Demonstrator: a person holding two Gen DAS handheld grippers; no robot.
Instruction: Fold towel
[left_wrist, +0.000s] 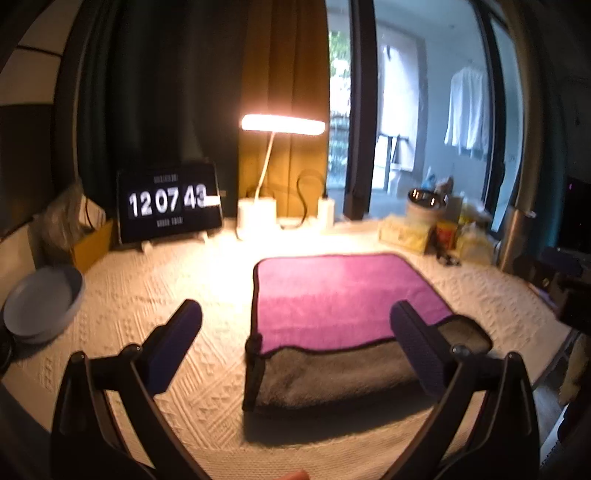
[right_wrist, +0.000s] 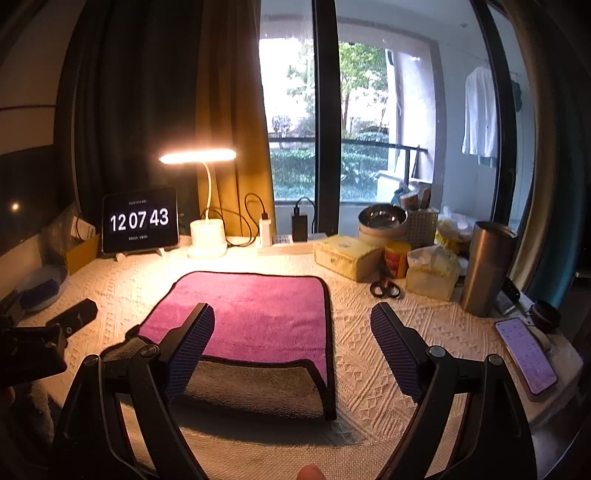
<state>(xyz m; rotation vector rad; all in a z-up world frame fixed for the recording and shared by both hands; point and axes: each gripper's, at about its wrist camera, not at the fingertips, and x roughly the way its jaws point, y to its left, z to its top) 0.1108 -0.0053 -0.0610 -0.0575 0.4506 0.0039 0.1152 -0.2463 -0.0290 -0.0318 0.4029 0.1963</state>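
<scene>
A towel (left_wrist: 332, 295), purple on top and grey underneath, lies folded on the cream textured tablecloth (left_wrist: 184, 280). Its near edge shows the grey layer sticking out below the purple one. My left gripper (left_wrist: 295, 325) is open and empty, hovering above the towel's near left corner. In the right wrist view the towel (right_wrist: 258, 314) lies ahead, and my right gripper (right_wrist: 291, 328) is open and empty above its near right corner. The left gripper's tip shows at the left edge of the right wrist view (right_wrist: 74, 317).
A tablet clock (right_wrist: 140, 221) and a lit desk lamp (right_wrist: 207, 236) stand at the back. Tissue boxes (right_wrist: 347, 254), a red can (right_wrist: 397, 258), scissors (right_wrist: 384, 288), a steel tumbler (right_wrist: 487, 266) and a phone (right_wrist: 524, 354) lie right. A grey bowl (left_wrist: 40, 302) sits left.
</scene>
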